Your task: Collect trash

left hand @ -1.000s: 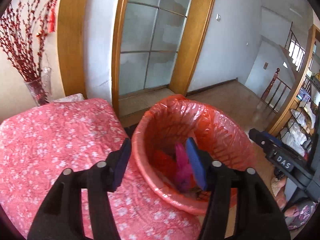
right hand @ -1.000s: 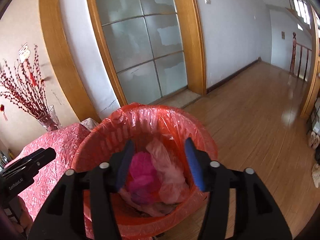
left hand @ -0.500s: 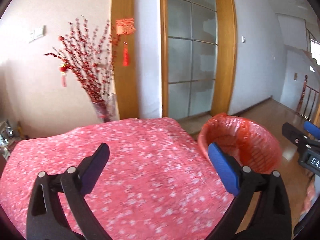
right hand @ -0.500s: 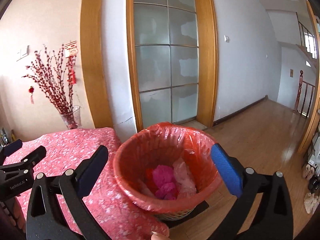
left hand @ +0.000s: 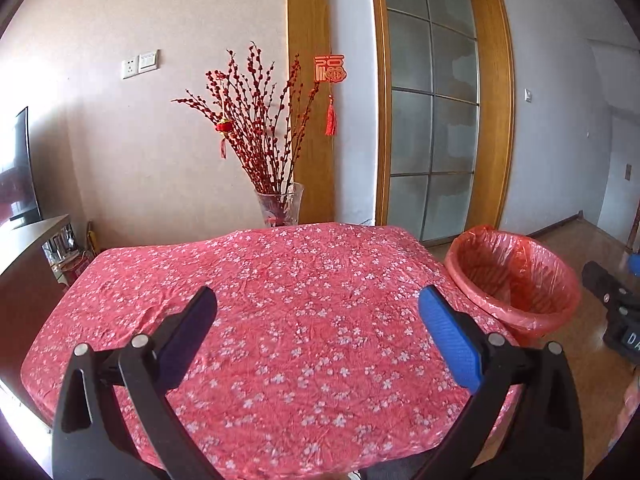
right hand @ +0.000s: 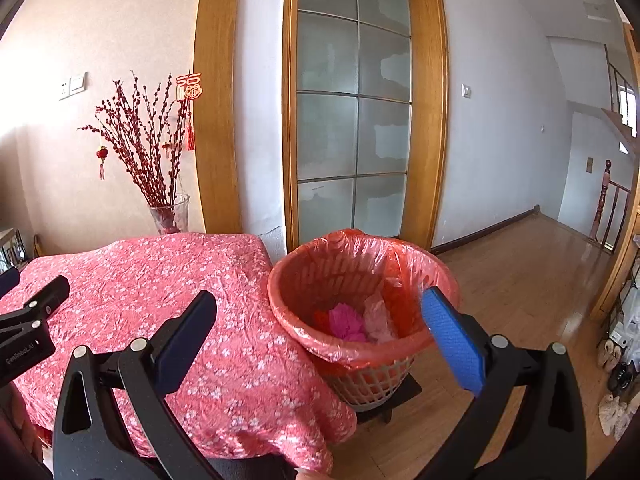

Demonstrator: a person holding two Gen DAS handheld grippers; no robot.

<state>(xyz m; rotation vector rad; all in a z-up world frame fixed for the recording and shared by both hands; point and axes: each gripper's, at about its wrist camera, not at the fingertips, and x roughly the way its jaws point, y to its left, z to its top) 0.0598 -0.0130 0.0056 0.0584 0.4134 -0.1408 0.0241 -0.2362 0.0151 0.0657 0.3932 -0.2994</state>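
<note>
A wastebasket lined with a red plastic bag [right hand: 360, 280] stands on the floor at the table's right side; it also shows as the wastebasket [left hand: 516, 276] at the right of the left wrist view. Inside lie a bright pink crumpled piece [right hand: 346, 320], a pale pink plastic scrap [right hand: 378, 318] and something red. My left gripper [left hand: 316, 320] hangs open over the pink floral tablecloth [left hand: 280, 300] with nothing between its fingers. My right gripper [right hand: 320, 320] is open too, above the table's right edge and the basket's near rim, holding nothing.
A glass vase of red branches [left hand: 280, 204] stands behind the table's far edge. A frosted glass door [right hand: 352, 140] in a wooden frame is behind the basket. Wooden floor [right hand: 520, 280] stretches right, with slippers [right hand: 612, 360] and a shelf at the far right.
Both grippers opened wide and pulled back and up from over the basket. The left one swung left so the table fills its view; the pink trash stays in the basket.
</note>
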